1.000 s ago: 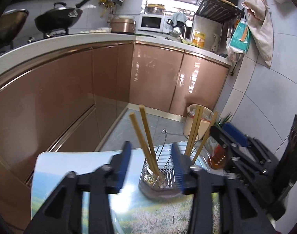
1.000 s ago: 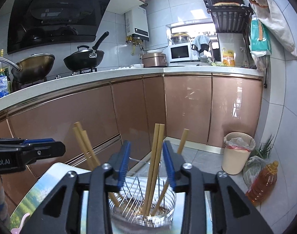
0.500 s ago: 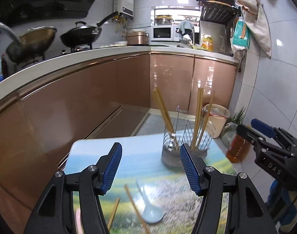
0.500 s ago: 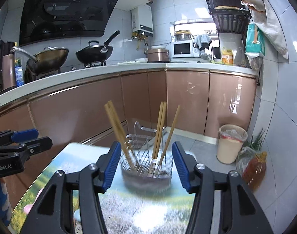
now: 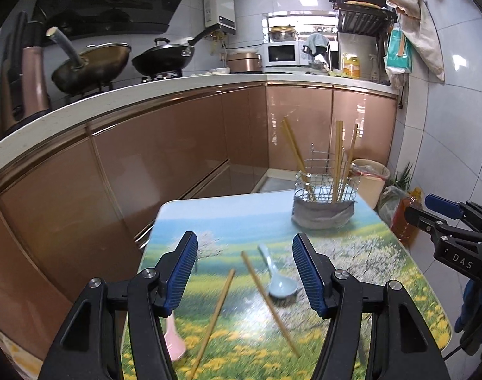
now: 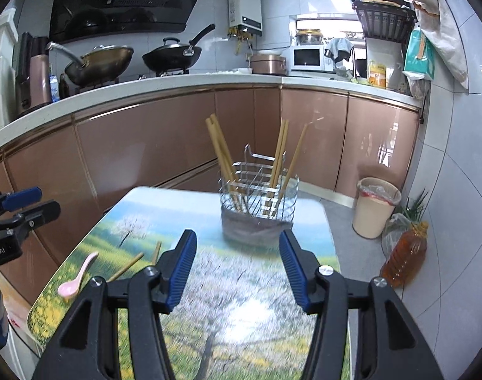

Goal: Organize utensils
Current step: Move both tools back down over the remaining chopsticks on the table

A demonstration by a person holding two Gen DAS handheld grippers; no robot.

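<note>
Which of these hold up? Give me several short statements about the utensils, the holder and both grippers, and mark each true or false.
1. Chopsticks stand in the wire holder. True.
2. The blue spoon is in the holder. False: it lies on the table.
3. The left gripper holds a chopstick. False: its jaws are open and empty.
4. A pink spoon lies on the table. True.
5. The right gripper is open and empty. True.
</note>
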